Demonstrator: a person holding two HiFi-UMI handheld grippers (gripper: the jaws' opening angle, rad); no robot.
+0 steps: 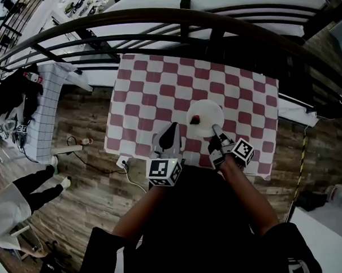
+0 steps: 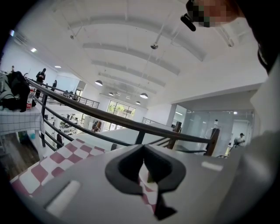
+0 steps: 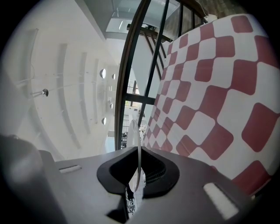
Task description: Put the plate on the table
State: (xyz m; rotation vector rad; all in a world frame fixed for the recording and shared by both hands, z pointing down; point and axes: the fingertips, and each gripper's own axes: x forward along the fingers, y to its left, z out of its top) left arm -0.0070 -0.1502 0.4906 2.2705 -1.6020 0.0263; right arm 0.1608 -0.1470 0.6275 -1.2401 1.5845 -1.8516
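A white plate [image 1: 208,115] is over the near middle of the red-and-white checkered table [image 1: 157,88]; a small red and dark thing [image 1: 194,119] sits on its left part. My right gripper [image 1: 216,128] is shut on the plate's near rim. In the right gripper view the plate [image 3: 136,144] shows edge-on as a thin white disc clamped between the jaws of that gripper [image 3: 138,153], with the checkered cloth [image 3: 210,96] close beside it. I cannot tell whether the plate touches the cloth. My left gripper [image 1: 171,129] [image 2: 143,151] hovers left of the plate, shut on nothing.
A black curved railing [image 1: 154,18] runs along the table's far side. On the wooden floor at the left are a white power strip [image 1: 123,161], a grid-patterned cloth [image 1: 45,110] and a person's legs [image 1: 32,187].
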